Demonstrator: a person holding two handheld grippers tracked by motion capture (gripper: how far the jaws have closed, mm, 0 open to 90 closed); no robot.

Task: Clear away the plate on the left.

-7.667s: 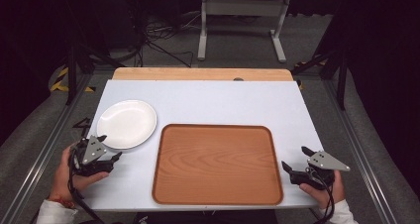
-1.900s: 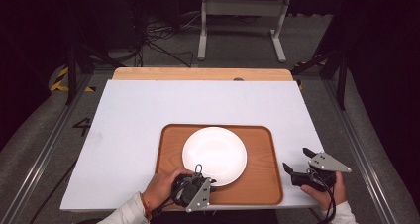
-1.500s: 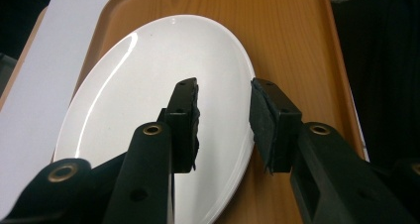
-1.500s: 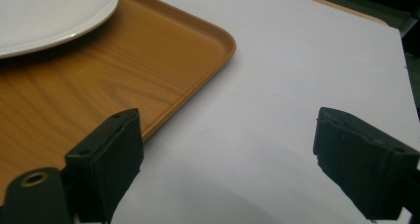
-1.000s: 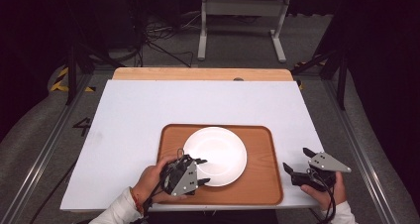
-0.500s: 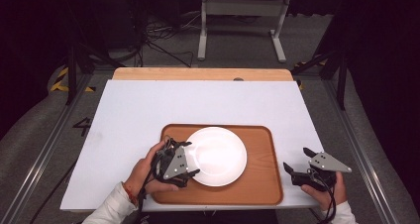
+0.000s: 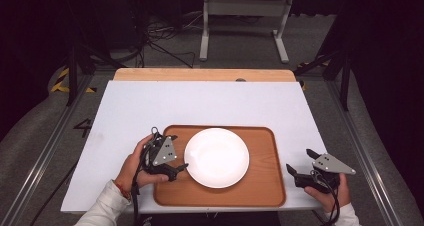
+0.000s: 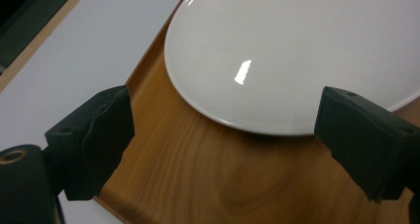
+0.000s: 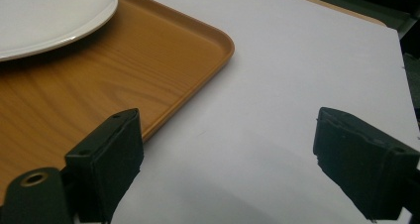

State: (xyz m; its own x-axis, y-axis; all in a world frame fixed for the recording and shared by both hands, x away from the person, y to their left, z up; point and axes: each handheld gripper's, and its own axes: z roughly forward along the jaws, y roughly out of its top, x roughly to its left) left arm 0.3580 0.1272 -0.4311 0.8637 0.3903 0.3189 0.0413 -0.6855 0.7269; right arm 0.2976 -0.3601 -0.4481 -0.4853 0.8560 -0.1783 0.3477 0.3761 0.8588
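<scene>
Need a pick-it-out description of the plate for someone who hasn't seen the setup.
Start at the white-topped table and find the brown wooden tray at its near edge. The white plate lies flat in the tray's middle, with the open left gripper just off its left rim. It is the one round, glossy white thing there.

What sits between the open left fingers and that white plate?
Nothing: bare wooden tray lies between the left gripper and round white plate, per the left gripper view.

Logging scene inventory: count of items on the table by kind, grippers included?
Plate: 1, white
Tray: 1, wooden
Grippers: 2, left gripper and right gripper, both open
Total: 4
</scene>
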